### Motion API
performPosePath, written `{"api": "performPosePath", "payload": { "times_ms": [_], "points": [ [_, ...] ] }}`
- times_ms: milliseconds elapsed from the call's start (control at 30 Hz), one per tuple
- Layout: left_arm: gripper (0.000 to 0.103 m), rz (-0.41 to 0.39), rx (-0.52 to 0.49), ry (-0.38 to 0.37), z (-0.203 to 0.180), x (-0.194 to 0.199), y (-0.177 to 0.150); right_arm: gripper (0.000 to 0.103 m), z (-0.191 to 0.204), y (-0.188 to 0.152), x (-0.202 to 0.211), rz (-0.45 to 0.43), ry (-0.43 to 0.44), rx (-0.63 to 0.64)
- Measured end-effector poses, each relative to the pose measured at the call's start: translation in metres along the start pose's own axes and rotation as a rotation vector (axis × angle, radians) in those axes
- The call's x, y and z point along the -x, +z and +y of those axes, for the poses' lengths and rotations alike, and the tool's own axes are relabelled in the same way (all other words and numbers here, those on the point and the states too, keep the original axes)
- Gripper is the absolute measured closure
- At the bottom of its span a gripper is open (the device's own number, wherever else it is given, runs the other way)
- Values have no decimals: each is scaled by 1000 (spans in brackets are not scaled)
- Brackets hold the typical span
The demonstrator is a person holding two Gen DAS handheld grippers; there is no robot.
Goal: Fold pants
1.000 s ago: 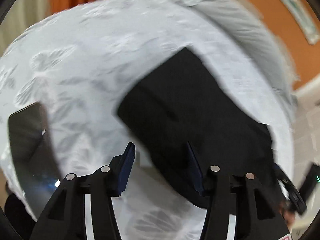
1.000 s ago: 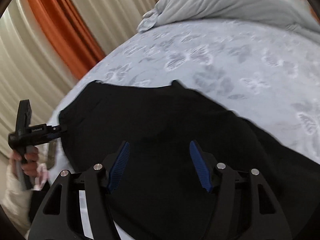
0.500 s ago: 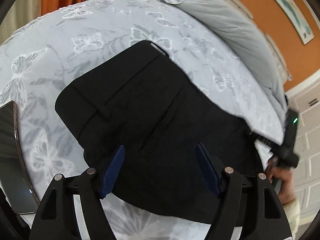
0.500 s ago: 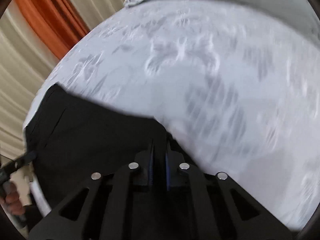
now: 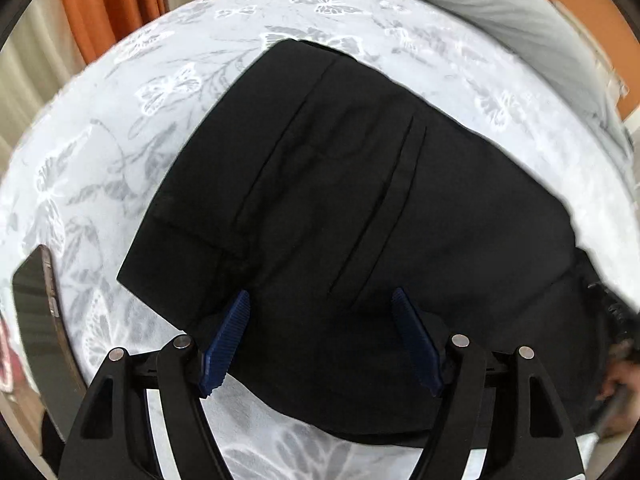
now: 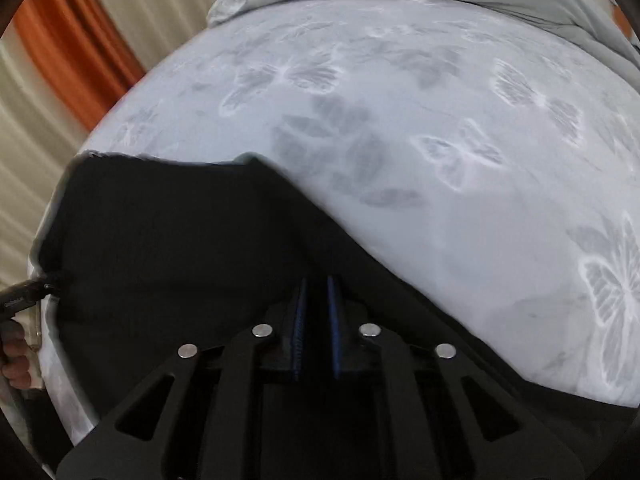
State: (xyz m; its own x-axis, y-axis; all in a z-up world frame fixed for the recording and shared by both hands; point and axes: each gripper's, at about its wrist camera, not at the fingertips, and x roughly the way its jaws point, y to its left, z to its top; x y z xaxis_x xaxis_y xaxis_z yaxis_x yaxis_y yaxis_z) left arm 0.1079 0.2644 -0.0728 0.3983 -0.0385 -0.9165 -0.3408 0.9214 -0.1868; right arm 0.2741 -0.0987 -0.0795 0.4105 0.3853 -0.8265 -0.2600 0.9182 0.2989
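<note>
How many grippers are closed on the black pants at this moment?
1. The right gripper is shut on the black pants at their edge; the left gripper hangs open above them.

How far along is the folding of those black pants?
Partly done, it seems: the black pants lie flat on the butterfly bedspread in a compact block. In hand: the right gripper is shut on their edge, while the left gripper hovers open above them. Any last fold remains.

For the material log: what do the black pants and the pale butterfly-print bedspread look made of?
Black pants: matte woven fabric, probably a suiting blend; crisp pressed seams, no sheen. Pale butterfly-print bedspread: soft smooth printed cloth, maybe cotton; it lies flat and matte.
</note>
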Motion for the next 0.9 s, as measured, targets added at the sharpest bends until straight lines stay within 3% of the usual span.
{"api": "performPosePath", "payload": {
  "times_ms": [67, 167, 300, 400, 467, 500, 600, 667, 700, 733, 800, 833, 900],
  "points": [
    [32, -14, 85, -81, 19, 7, 7, 90, 13, -6, 26, -45, 38, -3],
    [32, 16, 160, -176, 40, 3, 14, 89, 59, -41, 50, -13, 142, 186],
    [32, 6, 86, -100, 24, 2, 11, 90, 99, -112, 56, 75, 163, 464],
    [32, 4, 103, -99, 23, 1, 14, 90, 92, -135, 37, 91, 113, 460],
    [33, -6, 145, -133, 28, 1, 20, 103, 86, -133, 41, 37, 93, 436],
    [33, -25, 169, -153, 34, 5, 23, 103, 86, -126, 52, -6, 65, 437],
    [33, -72, 174, -191, 42, 17, 32, 102, 94, -115, 84, -106, 88, 470],
    [33, -103, 184, -251, 50, 35, 28, 83, 111, -120, 96, -115, 104, 539],
    [32, -98, 175, -287, 55, 41, 25, 51, 118, -127, 97, -114, 120, 571],
    [27, -87, 168, -337, 61, 49, 18, 39, 127, -138, 97, -135, 126, 627],
    [16, -64, 195, -414, 74, 62, 3, 41, 141, -153, 86, -99, 123, 732],
    [16, -56, 210, -427, 78, 63, 1, 41, 148, -158, 76, -69, 92, 770],
    [16, -29, 272, -376, 92, 57, -1, 45, 151, -160, 59, -29, 70, 792]
  ]
}}
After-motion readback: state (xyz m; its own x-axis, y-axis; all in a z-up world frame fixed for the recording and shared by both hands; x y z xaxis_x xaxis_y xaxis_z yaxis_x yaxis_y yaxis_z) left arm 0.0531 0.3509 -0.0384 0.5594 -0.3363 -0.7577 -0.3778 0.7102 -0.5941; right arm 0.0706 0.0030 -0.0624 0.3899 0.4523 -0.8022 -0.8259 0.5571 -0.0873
